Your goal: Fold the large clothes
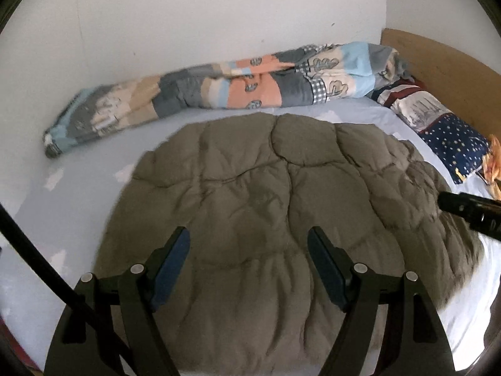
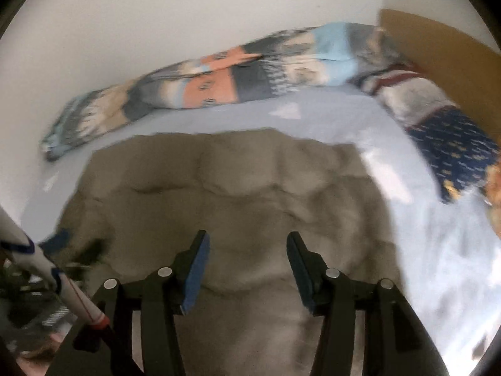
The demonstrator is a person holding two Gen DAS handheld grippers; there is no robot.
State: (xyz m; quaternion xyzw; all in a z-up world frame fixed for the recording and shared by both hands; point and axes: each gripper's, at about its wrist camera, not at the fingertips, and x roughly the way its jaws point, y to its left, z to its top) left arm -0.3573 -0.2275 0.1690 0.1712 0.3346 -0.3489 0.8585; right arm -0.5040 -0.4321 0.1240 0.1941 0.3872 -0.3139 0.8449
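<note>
soft daylight, right view perhaps motion-blurred

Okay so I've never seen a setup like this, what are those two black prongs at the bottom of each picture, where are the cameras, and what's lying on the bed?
No robot arm here: a person holds a two-finger gripper in each hand, and each gripper carries a wide-angle camera looking forward along its fingers. One picture comes from the left gripper, the other from the right gripper. The black prongs with blue pads are those fingers. Both grippers are open and hold nothing.

On the light blue bed sheet lies a brown padded garment, spread fairly flat; that is the thing to fold. By the white wall lies a rolled patchwork quilt, and near the wooden headboard a starry pillow. The right wrist picture is blurred.
</note>
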